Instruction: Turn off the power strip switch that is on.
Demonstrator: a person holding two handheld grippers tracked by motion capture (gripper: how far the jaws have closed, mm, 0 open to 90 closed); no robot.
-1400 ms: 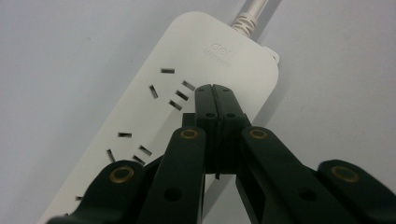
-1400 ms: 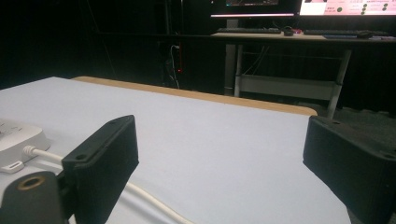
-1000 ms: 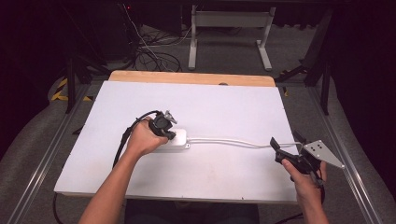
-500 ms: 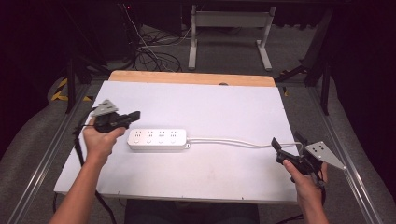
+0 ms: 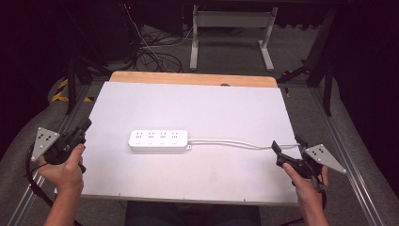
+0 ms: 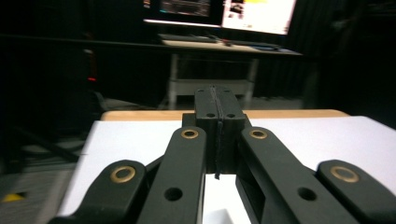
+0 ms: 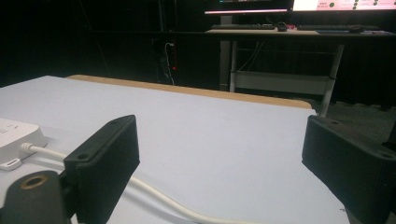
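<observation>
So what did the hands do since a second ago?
The left gripper left the power strip and pulled back to the table's left edge, jaws shut, holding nothing. The right gripper stayed open near the white cord at the right; the strip barely moved.

A white desk (image 5: 211, 103) had a bare wooden strip (image 5: 193, 78) along its far edge. Beyond it, on the grey floor (image 5: 235, 56), lay tangled black cables (image 5: 153, 59) beside a grey metal stand (image 5: 230, 21). Lit monitors (image 6: 219, 11) glowed over another table (image 7: 299, 31) in the dark background.
</observation>
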